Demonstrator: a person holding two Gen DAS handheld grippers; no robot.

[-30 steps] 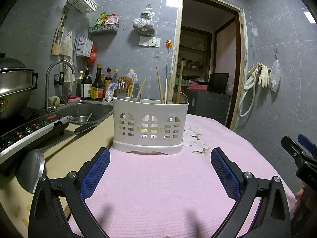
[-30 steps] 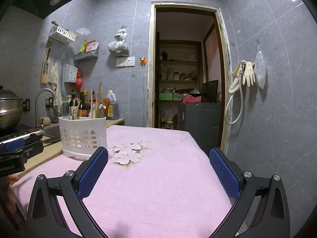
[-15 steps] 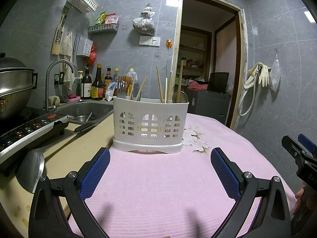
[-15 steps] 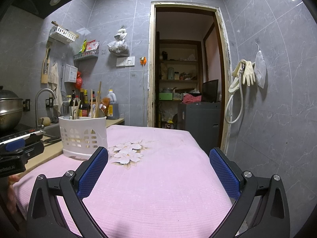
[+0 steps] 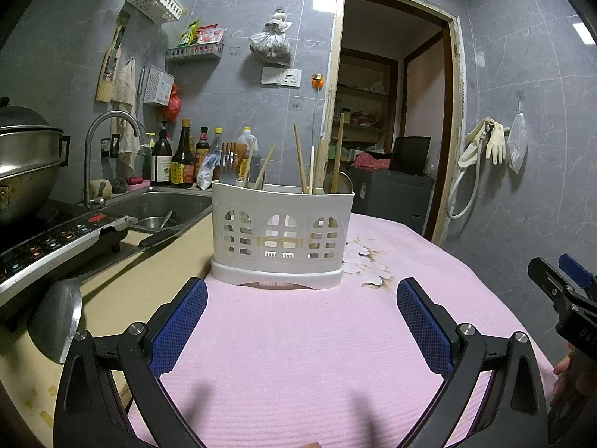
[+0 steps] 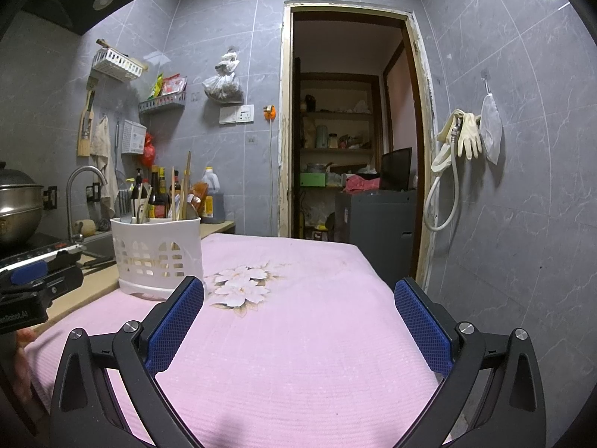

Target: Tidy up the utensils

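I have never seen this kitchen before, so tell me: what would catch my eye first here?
First, the white plastic utensil caddy with arched cut-outs, standing on the pink cloth and bristling with wooden chopsticks and a metal fork. Nearer, the left gripper and the right gripper hover wide open over the cloth. Left of it, a steel ladle lies on the beige counter.

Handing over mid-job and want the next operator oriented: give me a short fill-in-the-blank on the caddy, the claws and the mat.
1. The white caddy stands on the ____ mat.
2. Both the left claw and the right claw are ____ and hold nothing.
3. The mat's printed flower lies on the caddy's ____ side.
4. The ladle lies on the counter, ____ the caddy.

Missing words: pink; open; right; outside
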